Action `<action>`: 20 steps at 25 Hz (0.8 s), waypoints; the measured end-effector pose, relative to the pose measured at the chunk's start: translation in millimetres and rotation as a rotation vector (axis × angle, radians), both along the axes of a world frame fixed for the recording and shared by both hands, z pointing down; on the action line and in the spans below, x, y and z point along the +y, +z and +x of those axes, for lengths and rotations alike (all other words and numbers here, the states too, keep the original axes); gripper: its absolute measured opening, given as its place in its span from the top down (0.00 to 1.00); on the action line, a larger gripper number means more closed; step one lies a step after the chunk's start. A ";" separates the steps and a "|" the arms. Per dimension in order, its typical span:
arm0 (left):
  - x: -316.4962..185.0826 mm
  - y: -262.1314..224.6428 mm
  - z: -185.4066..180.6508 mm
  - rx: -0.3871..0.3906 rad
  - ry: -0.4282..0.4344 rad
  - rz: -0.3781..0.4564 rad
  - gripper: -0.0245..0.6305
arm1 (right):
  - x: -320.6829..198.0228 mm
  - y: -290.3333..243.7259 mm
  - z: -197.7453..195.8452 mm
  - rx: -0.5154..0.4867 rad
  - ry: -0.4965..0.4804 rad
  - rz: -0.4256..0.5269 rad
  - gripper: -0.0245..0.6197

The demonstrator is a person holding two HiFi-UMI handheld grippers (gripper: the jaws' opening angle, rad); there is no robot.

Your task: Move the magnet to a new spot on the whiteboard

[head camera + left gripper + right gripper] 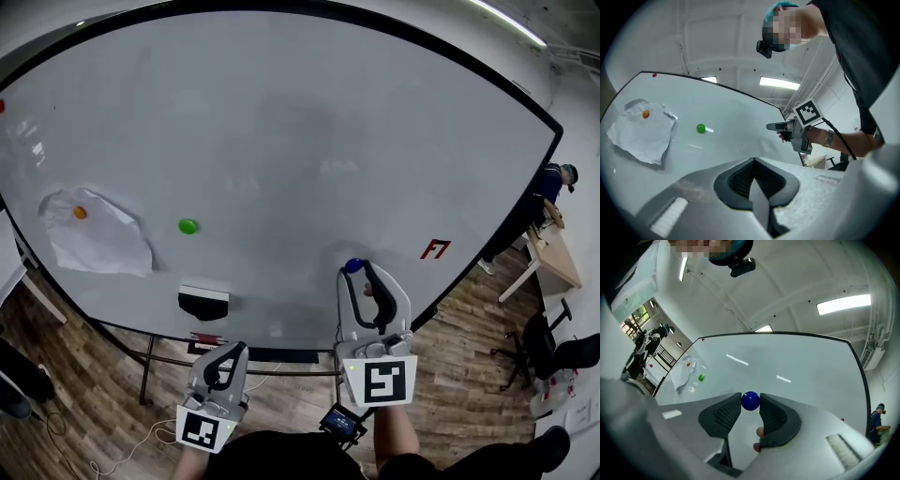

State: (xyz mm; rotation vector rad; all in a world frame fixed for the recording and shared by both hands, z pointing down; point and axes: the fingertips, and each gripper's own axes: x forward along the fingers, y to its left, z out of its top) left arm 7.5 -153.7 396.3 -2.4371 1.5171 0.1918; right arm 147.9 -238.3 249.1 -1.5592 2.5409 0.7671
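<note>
The blue magnet (750,401) is pinched by the fingers of the right gripper (750,402), near the whiteboard (300,141). On the left gripper (753,163), the fingers are pressed together, empty.

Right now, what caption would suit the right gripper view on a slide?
The right gripper pinches a blue magnet between its fingers at the whiteboard; green magnet and paper sheet far left.
</note>
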 end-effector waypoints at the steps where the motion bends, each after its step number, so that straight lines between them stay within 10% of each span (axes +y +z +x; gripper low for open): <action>1: -0.8 0.1 -0.6 0.002 -0.007 -0.001 0.96 | -2.3 -1.4 0.3 0.003 -0.001 0.002 0.76; 20: -9.0 1.6 -8.0 0.005 -0.092 0.000 0.96 | -44.7 -19.3 4.3 0.056 0.045 0.050 0.76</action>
